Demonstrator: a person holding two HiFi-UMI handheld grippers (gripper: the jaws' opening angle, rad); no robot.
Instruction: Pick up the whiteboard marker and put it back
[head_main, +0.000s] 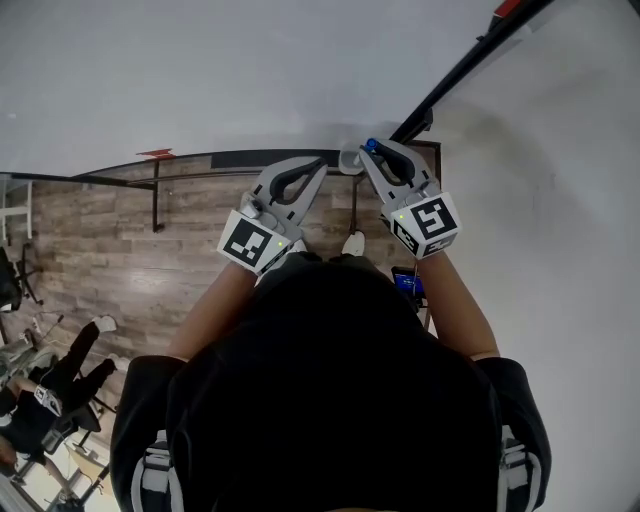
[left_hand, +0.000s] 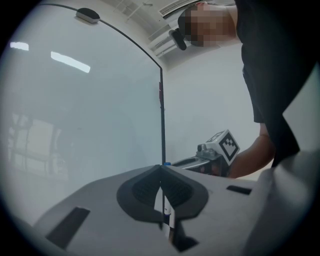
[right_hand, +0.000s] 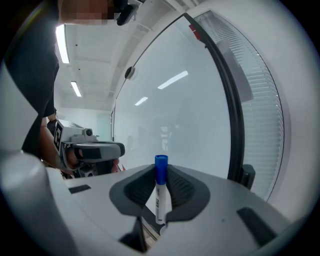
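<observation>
Right gripper (right_hand: 161, 168): jaws parted by no more than a pen's width, dark pads (right_hand: 180, 190) pressed on the marker (right_hand: 160, 195) from both sides. Nothing else is between them.
Left gripper (left_hand: 161, 168): jaws brought together with the tips meeting, leaving only a thin slit lower down. It grips nothing.
Marker, place: clamped in the right gripper and held up in the air in front of the whiteboard (right_hand: 175, 110). In the head view only its cap (head_main: 371, 146) shows, at that gripper's tips.
Marker, direction: upright in the right gripper view, with the blue cap on top just above the jaw tips. The white barrel, with dark print, runs down through the gap between the pads.
Marker, long axis: up and down, crossing the line of the jaws rather than lying along it.
The pair: side by side, tips near each other but apart, both aimed at the board. Each has a cube (head_main: 428, 222) with square markers at the rear.
Board: pale and glossy, with ceiling lights mirrored in it. Its black frame (right_hand: 234, 125) runs to the right of the marker in the right gripper view.
Person: seen from above in a dark top, bare forearms (head_main: 455, 300) reaching forward to the two grippers.
Floor (head_main: 100, 260): wood-look planks, visible below the board in the head view.
</observation>
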